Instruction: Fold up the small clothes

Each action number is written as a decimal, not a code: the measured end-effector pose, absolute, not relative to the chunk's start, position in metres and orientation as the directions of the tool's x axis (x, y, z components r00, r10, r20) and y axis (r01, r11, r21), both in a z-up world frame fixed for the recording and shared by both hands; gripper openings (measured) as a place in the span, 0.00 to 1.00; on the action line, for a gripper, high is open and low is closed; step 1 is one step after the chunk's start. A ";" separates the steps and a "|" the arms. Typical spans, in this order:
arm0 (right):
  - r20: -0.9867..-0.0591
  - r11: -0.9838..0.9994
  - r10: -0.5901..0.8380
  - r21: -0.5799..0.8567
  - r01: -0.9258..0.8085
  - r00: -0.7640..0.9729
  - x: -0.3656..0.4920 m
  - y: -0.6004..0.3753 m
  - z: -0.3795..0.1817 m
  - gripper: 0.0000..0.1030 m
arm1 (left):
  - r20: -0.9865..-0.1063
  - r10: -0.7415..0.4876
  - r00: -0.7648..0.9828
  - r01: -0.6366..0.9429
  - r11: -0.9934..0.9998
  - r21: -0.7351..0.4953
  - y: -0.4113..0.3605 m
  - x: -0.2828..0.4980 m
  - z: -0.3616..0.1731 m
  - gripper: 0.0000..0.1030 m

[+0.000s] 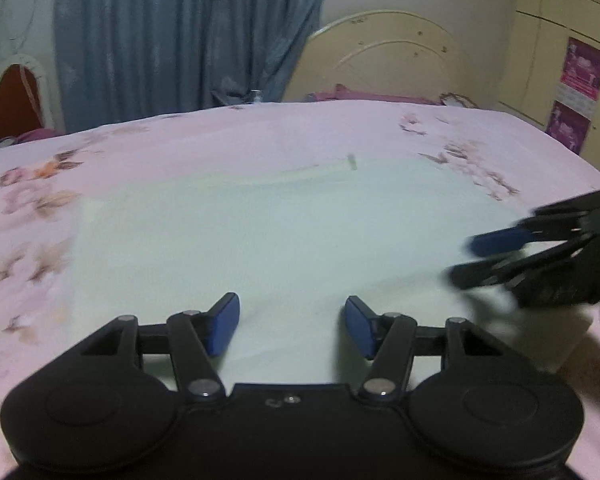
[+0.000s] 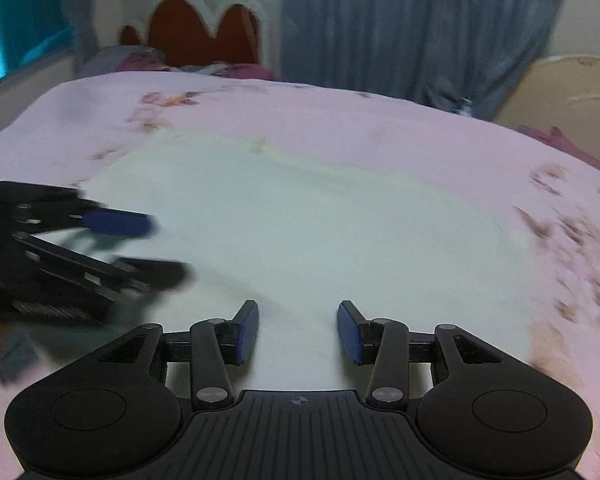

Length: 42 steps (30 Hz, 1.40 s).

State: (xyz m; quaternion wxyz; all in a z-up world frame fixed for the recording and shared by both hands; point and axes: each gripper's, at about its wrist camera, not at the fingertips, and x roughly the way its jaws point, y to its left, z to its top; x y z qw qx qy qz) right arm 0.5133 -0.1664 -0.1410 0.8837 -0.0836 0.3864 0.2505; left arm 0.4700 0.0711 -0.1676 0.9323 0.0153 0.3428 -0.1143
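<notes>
A pale white garment [image 1: 268,232] lies spread flat on the pink floral bedsheet [image 1: 220,136]; it also shows in the right wrist view [image 2: 320,224]. My left gripper [image 1: 292,326] is open and empty, its blue pads just above the garment's near edge. My right gripper [image 2: 298,332] is open and empty over the garment's near edge. The right gripper shows blurred at the right of the left wrist view [image 1: 476,258], open, over the garment's right side. The left gripper shows blurred at the left of the right wrist view [image 2: 160,246], open.
A cream headboard [image 1: 384,56] and blue curtain [image 1: 188,36] stand behind the bed. A red and white headboard [image 2: 208,32] is at the far left. A cream wardrobe with pink posters [image 1: 580,72] stands at the right. The sheet [image 2: 380,120] surrounds the garment.
</notes>
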 end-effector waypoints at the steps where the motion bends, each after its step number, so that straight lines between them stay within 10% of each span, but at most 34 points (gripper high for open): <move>1: -0.732 0.870 0.368 0.055 -0.489 0.573 0.515 -0.175 -0.140 0.42 | -0.633 -0.202 0.747 0.214 0.975 -0.058 0.076 0.463 -0.163 0.56; 9: -0.719 0.770 0.509 0.134 -0.624 0.473 0.453 -0.149 -0.122 0.42 | -0.662 -0.253 0.705 0.259 0.962 -0.092 0.041 0.407 -0.167 0.51; 42: -0.715 0.934 0.316 0.119 -0.336 0.624 0.431 -0.256 -0.119 0.25 | -0.662 -0.079 0.745 0.022 0.995 -0.094 0.095 0.360 -0.165 0.53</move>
